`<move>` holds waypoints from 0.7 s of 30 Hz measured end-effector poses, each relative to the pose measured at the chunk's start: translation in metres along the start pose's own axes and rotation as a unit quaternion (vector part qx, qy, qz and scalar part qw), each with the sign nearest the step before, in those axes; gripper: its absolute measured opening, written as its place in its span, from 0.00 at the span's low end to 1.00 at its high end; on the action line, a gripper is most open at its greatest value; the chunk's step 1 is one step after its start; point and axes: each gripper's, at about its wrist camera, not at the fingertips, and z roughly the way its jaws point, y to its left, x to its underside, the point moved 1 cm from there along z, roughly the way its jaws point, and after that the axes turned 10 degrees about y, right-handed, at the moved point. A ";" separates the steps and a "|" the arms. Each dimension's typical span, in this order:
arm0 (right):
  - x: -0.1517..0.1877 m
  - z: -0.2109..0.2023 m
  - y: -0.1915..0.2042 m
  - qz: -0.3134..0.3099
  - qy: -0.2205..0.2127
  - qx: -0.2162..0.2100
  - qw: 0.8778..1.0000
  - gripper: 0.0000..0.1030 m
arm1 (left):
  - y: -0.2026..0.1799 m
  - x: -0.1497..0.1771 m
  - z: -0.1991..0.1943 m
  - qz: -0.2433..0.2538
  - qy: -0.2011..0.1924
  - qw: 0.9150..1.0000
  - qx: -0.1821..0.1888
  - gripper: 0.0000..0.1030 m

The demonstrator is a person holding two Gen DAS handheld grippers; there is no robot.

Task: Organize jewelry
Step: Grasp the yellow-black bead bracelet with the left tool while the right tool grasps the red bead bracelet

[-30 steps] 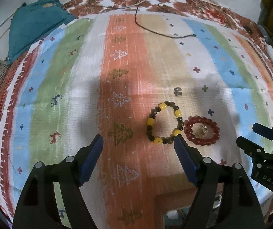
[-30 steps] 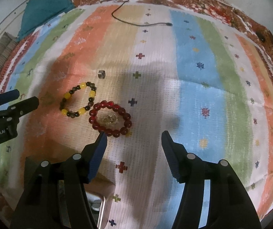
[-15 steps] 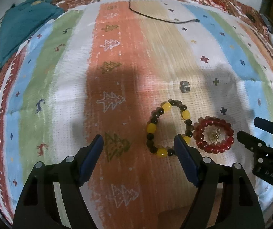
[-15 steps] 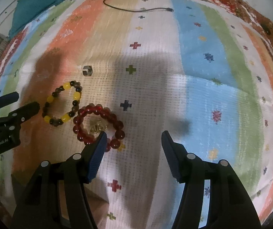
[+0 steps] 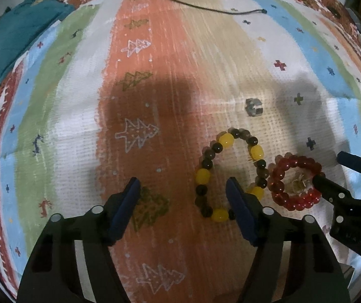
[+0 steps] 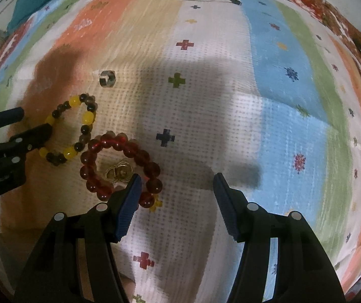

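Note:
A yellow-and-brown bead bracelet [image 5: 249,149] lies flat on the striped cloth, touching a red bead bracelet [image 5: 279,176] to its right. Small gold earrings [image 5: 297,185] lie inside the red one. A silver ring [image 5: 254,106] sits just beyond them. My left gripper [image 5: 183,202] is open, its right finger over the yellow bracelet's near side. My right gripper [image 6: 174,194] is open, its left finger over the red bracelet [image 6: 119,141]. The right wrist view also shows the yellow bracelet [image 6: 87,118], the earrings [image 6: 118,173] and the ring [image 6: 106,78].
A striped cloth [image 5: 155,63] with tree and cross patterns covers the surface. A black cable [image 5: 215,10] lies at the far side. A teal fabric bundle [image 5: 23,30] sits at the far left corner. A cable end [image 6: 236,1] shows in the right wrist view.
Both grippers have moved forward and down toward the bracelets, which now look larger and closer. Both stay open. The jewelry has not moved.

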 end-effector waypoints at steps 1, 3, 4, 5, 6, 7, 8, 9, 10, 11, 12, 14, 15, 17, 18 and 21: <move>-0.001 0.002 0.001 -0.003 0.001 0.001 1.000 0.57 | 0.001 -0.001 0.002 -0.004 0.005 1.000 0.002 0.62; -0.003 0.005 0.001 -0.007 0.001 0.005 1.000 0.54 | 0.001 -0.002 0.007 -0.001 0.009 1.000 -0.003 0.60; -0.004 0.005 0.002 -0.012 0.000 0.011 1.000 0.50 | 0.000 -0.002 0.009 0.005 0.009 1.000 -0.008 0.58; -0.006 0.006 0.002 -0.014 -0.001 0.013 1.000 0.46 | -0.002 -0.002 0.010 0.014 0.007 1.000 -0.012 0.56; -0.007 0.006 0.002 -0.015 -0.002 0.016 1.000 0.43 | -0.003 -0.001 0.011 0.016 0.006 1.000 -0.012 0.50; -0.008 0.006 0.002 -0.016 -0.003 0.016 1.000 0.36 | -0.003 -0.002 0.011 0.017 0.006 1.000 -0.012 0.39; -0.010 0.006 0.001 -0.014 -0.005 0.016 1.000 0.28 | -0.003 -0.002 0.011 0.016 0.006 1.000 -0.012 0.34; -0.011 0.005 0.001 -0.013 -0.007 0.015 1.000 0.23 | -0.002 -0.003 0.011 0.013 0.007 1.000 -0.013 0.23; -0.012 0.005 -0.001 -0.011 -0.010 0.016 1.000 0.14 | -0.001 -0.003 0.011 0.009 0.008 1.000 -0.013 0.11; -0.013 0.005 -0.001 -0.010 -0.011 0.014 1.000 0.14 | 0.001 -0.004 0.011 0.006 0.010 1.000 -0.011 0.11; -0.013 0.005 -0.001 -0.011 -0.013 0.013 1.000 0.14 | 0.002 -0.004 0.010 0.006 0.010 1.000 -0.010 0.11; -0.015 0.001 -0.004 -0.009 -0.020 0.010 1.000 0.14 | 0.004 -0.004 0.008 0.005 0.009 1.000 -0.004 0.11; -0.014 -0.001 -0.006 -0.007 -0.024 0.009 1.000 0.14 | 0.005 -0.005 0.007 0.003 0.009 1.000 -0.001 0.11; -0.013 -0.011 -0.009 -0.003 -0.036 0.009 0.999 0.14 | 0.008 -0.005 0.001 0.001 0.005 1.000 0.003 0.11; -0.014 -0.015 -0.010 -0.002 -0.042 0.010 0.999 0.14 | 0.011 -0.002 -0.006 0.001 0.001 1.000 0.006 0.11; -0.015 -0.026 -0.013 0.001 -0.057 -0.001 0.998 0.14 | 0.013 -0.002 -0.019 0.001 -0.012 1.000 0.015 0.11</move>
